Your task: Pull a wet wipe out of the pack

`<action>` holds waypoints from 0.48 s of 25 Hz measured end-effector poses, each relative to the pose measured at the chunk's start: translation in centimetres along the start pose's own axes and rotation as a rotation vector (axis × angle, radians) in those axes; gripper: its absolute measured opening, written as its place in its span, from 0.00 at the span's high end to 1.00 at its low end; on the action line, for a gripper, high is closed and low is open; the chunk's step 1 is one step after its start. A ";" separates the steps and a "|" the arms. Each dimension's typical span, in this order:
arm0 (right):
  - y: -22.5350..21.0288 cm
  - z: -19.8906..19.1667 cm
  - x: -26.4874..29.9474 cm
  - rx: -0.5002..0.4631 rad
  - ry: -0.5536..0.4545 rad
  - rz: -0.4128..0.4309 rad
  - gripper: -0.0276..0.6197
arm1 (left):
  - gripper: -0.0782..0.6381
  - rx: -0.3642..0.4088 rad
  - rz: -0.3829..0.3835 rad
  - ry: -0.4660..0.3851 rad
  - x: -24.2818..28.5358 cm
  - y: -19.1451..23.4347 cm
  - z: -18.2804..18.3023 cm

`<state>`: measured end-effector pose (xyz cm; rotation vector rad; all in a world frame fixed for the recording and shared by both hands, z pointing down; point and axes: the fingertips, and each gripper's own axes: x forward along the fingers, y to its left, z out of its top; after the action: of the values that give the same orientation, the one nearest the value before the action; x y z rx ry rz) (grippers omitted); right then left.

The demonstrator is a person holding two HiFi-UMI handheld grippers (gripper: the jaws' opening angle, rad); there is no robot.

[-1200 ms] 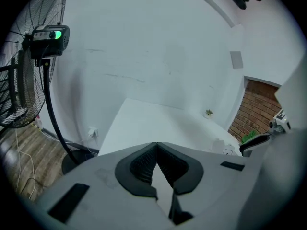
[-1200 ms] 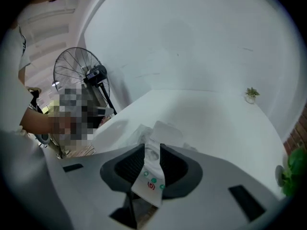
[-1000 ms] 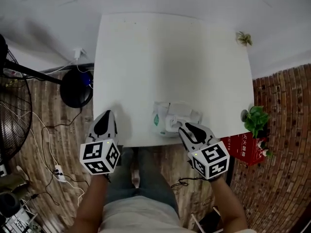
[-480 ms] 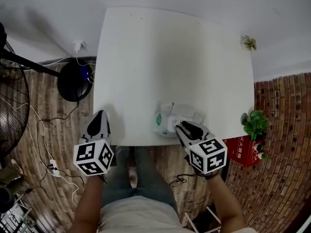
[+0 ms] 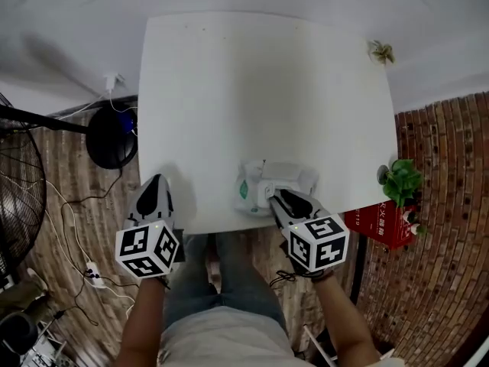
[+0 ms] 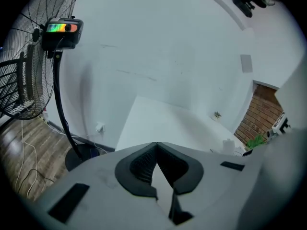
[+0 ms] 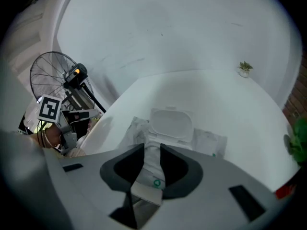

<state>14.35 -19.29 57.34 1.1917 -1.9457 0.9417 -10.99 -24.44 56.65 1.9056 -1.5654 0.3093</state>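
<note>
The wet-wipe pack [image 5: 250, 187] lies on the white tabletop [image 5: 267, 90], close to its near edge in the lower middle of the head view. That puts it right under the person's reach. Its flip lid [image 7: 170, 122] is folded back and stands open at the centre of the right gripper view, so the dispensing slot faces up and can be entered from above.

The right gripper [image 5: 278, 197] is tipped down onto the pack from the near side. In its own view the right gripper [image 7: 152, 148] has its jaws a narrow way apart, on either side of a white strip of pack material with a small green mark, just below the open lid. This looks like lining up on the slot. No loose wipe is visibly pinched, though I cannot rule out light contact with the wrapper. The small gap probably suits a thin folded sheet, which needs a tight nip at its exposed edge.

The left gripper [image 5: 156, 186] is held off the lower-left edge of the tabletop, well apart from the pack. Its own view shows the left gripper [image 6: 156, 144] clenched and empty, tips meeting, pointing across the bare tabletop. It is parked out of the way. If the light pack lifts with the wipe, this gripper would be the one to press it down.

The pull itself seems not yet begun.
</note>
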 end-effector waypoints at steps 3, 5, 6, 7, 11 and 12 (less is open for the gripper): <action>0.1 0.1 0.3 0.035 -0.005 -0.015 0.79 | 0.88 0.008 -0.020 0.006 0.5 -0.6 0.3; 0.3 0.2 0.6 0.040 -0.001 -0.023 0.79 | 0.88 0.012 -0.030 0.010 0.8 -1.0 0.4; 0.3 0.1 0.7 0.044 0.002 -0.026 0.79 | 0.88 0.015 -0.033 0.012 0.9 -1.1 0.5; 0.3 0.1 0.8 0.050 0.007 -0.030 0.79 | 0.88 0.018 -0.037 0.014 1.1 -1.1 0.5; 0.2 0.1 1.1 0.061 0.027 -0.069 0.79 | 0.88 0.023 -0.039 0.023 1.5 -0.8 0.9; 0.2 0.0 1.2 0.057 0.033 -0.082 0.79 | 0.88 0.023 -0.037 0.026 1.6 -0.6 1.0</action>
<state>13.73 -19.79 58.26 1.2706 -1.8407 0.9739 -10.20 -26.23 56.58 1.9378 -1.5142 0.3366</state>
